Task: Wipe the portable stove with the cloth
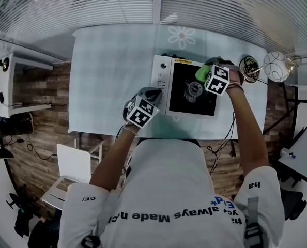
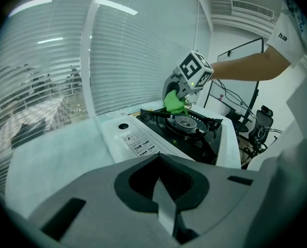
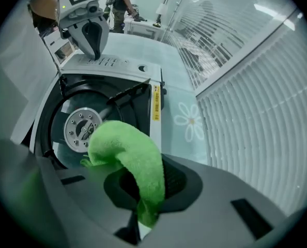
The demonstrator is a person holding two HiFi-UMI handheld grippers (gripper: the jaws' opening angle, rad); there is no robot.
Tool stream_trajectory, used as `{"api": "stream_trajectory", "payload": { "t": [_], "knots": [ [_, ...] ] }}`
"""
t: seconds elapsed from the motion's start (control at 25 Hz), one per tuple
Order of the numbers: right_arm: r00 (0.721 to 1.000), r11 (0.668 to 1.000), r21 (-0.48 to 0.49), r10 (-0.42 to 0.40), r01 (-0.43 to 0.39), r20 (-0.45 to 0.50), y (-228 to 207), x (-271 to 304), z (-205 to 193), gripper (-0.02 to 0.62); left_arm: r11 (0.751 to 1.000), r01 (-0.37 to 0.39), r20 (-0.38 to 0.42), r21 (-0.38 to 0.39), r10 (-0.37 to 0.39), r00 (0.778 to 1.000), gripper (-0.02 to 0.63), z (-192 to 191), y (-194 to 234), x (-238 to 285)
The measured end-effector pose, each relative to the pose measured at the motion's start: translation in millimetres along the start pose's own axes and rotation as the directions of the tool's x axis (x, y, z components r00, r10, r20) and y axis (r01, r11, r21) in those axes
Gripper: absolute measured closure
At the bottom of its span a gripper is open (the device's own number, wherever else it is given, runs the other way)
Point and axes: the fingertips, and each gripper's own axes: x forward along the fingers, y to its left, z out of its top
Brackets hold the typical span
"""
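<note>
The portable stove (image 1: 187, 87) is white with a black top and a round burner (image 3: 81, 128), and it stands on the table's near right part. My right gripper (image 1: 215, 79) hangs over the stove's far right corner, shut on a green cloth (image 3: 127, 159) that bulges out over the black top near the burner. The cloth (image 2: 174, 103) also shows in the left gripper view, under the right gripper (image 2: 192, 71). My left gripper (image 1: 143, 107) is shut and holds nothing. It sits at the stove's white control panel (image 2: 135, 141) on the left side. The left gripper (image 3: 89, 27) points down at that panel.
A pale tablecloth (image 1: 112, 71) with a flower print (image 1: 182, 36) covers the table. Window blinds (image 3: 257, 87) run along the far edge. Coiled cables (image 1: 249, 66) and a round wire globe (image 1: 275, 66) lie right of the stove. A white chair (image 1: 73, 164) stands at the near left.
</note>
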Motion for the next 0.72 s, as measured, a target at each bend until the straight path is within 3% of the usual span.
{"api": "stream_trajectory", "payload": {
  "t": [0.2, 0.56, 0.72],
  "knots": [
    [0.994, 0.997, -0.012, -0.076, 0.077, 0.075, 1.3, 1.1, 36.6, 0.569, 1.0, 0.008, 0.002, 0.004, -0.008, 1.0, 0.601, -1.2, 0.6, -1.9],
    [0.969, 0.987, -0.05, -0.136, 0.15, 0.207, 5.6, 3.9, 102.5, 0.569, 1.0, 0.01, -0.005, 0.02, -0.01, 1.0, 0.601, -2.3, 1.2, -2.0],
    [0.952, 0.977, 0.057, -0.213, 0.206, 0.221, -1.0, -4.5, 91.1, 0.568, 1.0, 0.018, -0.005, -0.018, -0.018, 1.0, 0.601, -1.7, 1.9, -0.8]
  ]
}}
